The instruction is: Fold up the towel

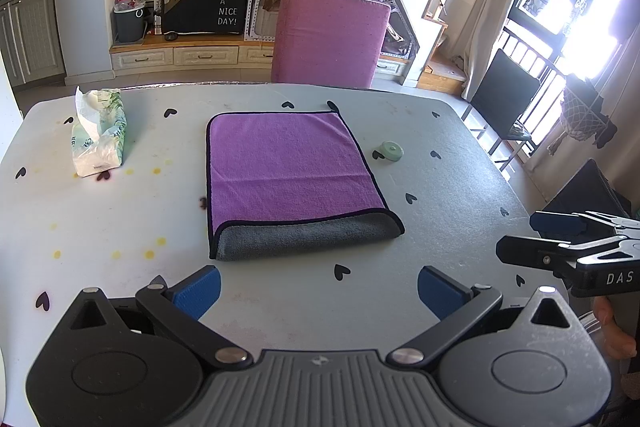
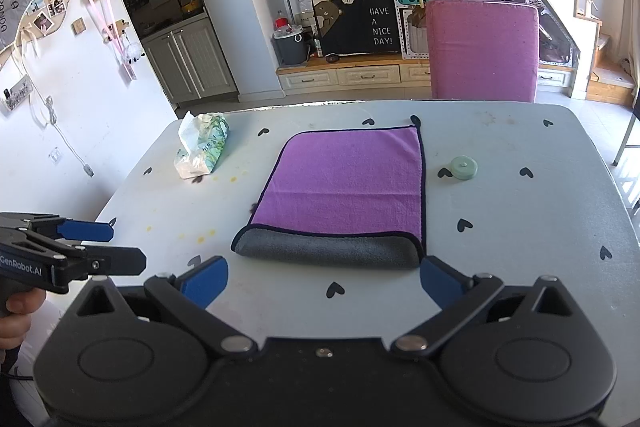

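A purple towel with a dark edge and a grey underside lies folded flat in the middle of the white table. Its grey fold faces me. It also shows in the right wrist view. My left gripper is open and empty, a little short of the towel's near edge. My right gripper is open and empty, just short of the grey fold. Each gripper shows in the other's view, the right one at the right and the left one at the left.
A pack of tissues lies at the far left of the table. A small round green disc sits right of the towel. A pink chair stands behind the far edge. The tabletop has black heart marks and yellow stains.
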`<action>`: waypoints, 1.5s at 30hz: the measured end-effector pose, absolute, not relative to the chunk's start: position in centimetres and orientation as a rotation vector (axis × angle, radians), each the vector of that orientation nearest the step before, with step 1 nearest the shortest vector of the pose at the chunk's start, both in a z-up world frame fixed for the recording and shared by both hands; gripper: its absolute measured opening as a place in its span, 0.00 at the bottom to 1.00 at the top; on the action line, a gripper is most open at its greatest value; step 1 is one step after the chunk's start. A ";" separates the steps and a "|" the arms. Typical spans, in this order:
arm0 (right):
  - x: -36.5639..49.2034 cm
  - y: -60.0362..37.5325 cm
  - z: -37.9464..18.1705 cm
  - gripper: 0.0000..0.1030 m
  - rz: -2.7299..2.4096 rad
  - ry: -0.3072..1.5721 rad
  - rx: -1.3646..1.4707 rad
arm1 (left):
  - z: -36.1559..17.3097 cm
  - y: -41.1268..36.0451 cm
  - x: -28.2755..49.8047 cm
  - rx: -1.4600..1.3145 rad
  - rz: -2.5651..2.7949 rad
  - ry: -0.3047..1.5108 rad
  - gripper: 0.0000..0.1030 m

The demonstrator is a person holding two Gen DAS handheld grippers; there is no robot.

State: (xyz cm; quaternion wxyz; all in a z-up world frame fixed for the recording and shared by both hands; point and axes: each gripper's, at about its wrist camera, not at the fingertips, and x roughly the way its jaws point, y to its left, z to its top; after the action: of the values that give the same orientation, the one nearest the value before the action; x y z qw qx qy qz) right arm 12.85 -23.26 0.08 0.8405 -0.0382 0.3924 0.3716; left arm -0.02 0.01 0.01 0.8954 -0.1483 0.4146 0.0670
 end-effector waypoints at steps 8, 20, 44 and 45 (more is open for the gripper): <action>12.8 -23.2 0.0 0.99 0.785 0.830 -0.081 | 0.0 0.0 0.0 -0.307 0.139 0.859 1.00; 12.9 -23.2 0.0 0.99 0.785 0.830 -0.082 | 0.0 0.0 0.0 -0.308 0.139 0.859 1.00; 12.9 -23.2 -0.1 0.99 0.777 0.831 -0.085 | 0.3 -0.9 0.7 -0.311 0.151 0.857 1.00; 12.9 -23.2 -0.4 0.99 0.775 0.831 -0.085 | 0.5 -0.9 0.7 -0.310 0.153 0.856 1.00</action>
State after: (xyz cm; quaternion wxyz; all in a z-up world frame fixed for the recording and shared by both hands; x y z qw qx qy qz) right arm 12.90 -23.21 -0.44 0.8420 -0.0404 0.3934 0.3670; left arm 0.72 -0.92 0.49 0.8953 -0.1494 0.4131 0.0739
